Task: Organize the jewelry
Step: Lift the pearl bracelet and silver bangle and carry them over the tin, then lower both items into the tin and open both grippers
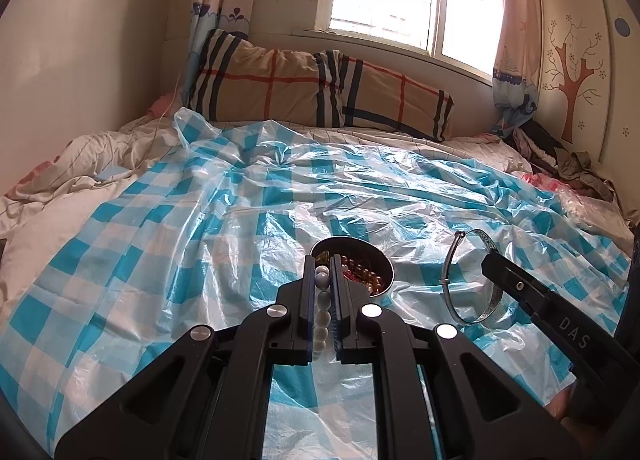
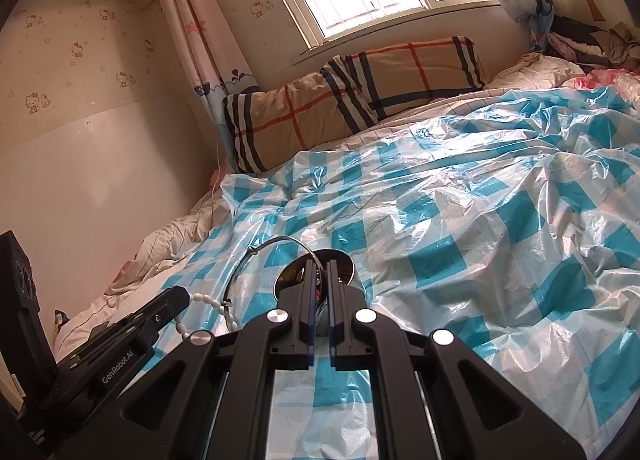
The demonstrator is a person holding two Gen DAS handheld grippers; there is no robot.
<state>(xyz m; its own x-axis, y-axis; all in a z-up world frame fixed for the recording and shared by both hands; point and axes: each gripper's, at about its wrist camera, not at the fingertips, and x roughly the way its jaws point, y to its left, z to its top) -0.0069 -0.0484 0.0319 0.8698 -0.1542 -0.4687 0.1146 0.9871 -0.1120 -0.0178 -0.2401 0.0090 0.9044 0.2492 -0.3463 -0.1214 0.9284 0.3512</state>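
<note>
My left gripper (image 1: 323, 264) is shut on a white bead bracelet (image 1: 322, 316) and holds it just in front of a small round metal bowl (image 1: 383, 260) that holds red and amber beads. The bracelet also hangs from the left gripper in the right wrist view (image 2: 208, 300). My right gripper (image 2: 319, 266) is shut on a silver bangle (image 1: 452, 280), held above the sheet to the right of the bowl. The bangle (image 2: 256, 250) arcs left of the right fingers, in front of the bowl (image 2: 344, 260).
The bowl sits on a crinkled blue-and-white checked plastic sheet (image 1: 200, 228) spread over a bed. A plaid pillow (image 1: 304, 88) lies at the head under the window. Clothes (image 1: 560, 156) pile at the far right. A white quilt (image 1: 60, 188) bunches at the left.
</note>
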